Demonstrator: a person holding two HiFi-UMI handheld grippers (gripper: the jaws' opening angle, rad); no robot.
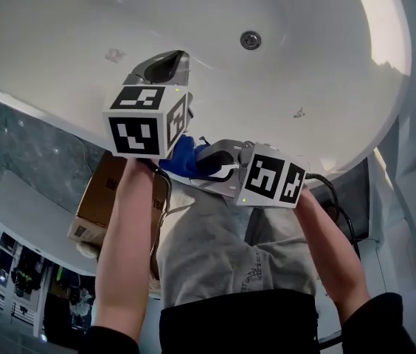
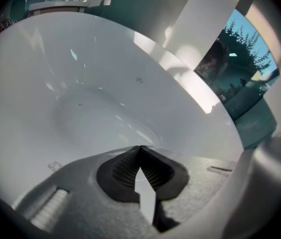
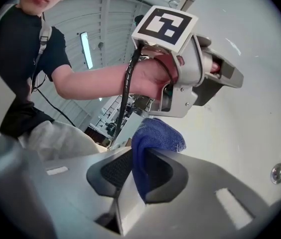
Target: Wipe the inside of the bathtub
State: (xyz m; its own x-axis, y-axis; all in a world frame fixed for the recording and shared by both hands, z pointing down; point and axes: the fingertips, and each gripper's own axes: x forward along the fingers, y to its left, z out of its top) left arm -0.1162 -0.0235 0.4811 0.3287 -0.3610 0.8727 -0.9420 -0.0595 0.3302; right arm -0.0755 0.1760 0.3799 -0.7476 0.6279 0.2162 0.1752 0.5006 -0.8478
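— Bathtub (image 1: 60, 21) basin lies ahead of the 2 claws?
— Yes. By the near rim, the right gripper (image 3: 140, 156) pinches the blue cloth (image 3: 155, 136). The left gripper (image 2: 140, 151), jaws together on nothing, hangs nearer the basin. I'd say the cloth must go forward.

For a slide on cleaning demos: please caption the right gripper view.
Right gripper, jaws shut on a blue cloth, facing the left gripper and the white bathtub.
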